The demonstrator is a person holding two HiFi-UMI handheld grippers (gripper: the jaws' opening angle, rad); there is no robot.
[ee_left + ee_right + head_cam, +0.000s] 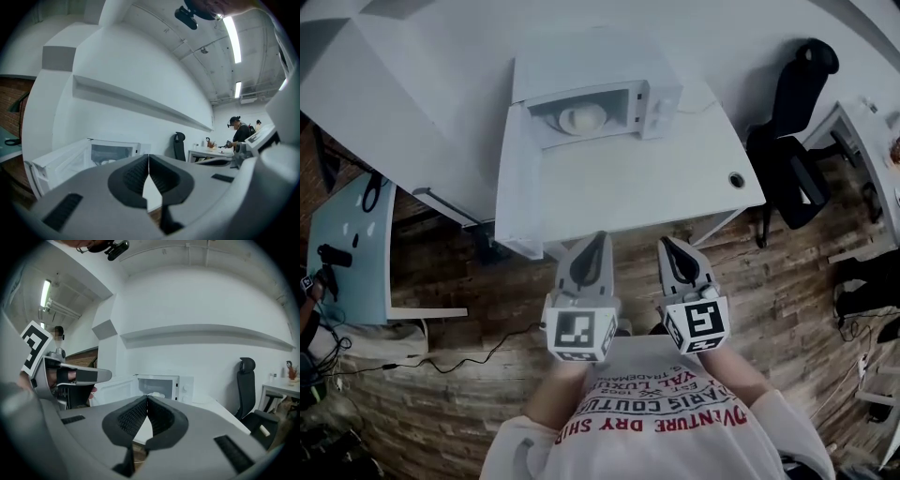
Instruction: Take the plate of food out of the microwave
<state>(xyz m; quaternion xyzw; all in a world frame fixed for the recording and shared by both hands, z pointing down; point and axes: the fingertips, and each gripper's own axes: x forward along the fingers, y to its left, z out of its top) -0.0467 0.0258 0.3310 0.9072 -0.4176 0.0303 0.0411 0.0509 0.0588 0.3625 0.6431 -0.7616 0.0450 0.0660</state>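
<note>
A white microwave (609, 94) stands at the back of a white table (675, 183) with its door (514, 178) swung open to the left. Inside it a pale plate of food (581, 118) shows; the same plate of food (157, 394) is small in the right gripper view. In the left gripper view the microwave (112, 154) is far ahead. Both grippers hang over the wooden floor, short of the table's near edge. My left gripper (598, 238) is shut and empty. My right gripper (667, 244) is shut and empty too.
A black office chair (792, 141) stands right of the table, and a second desk (867, 150) is beyond it. A light blue side table (352, 248) is at the left. Cables (441, 361) lie on the floor. A person (239, 133) stands far off by another desk.
</note>
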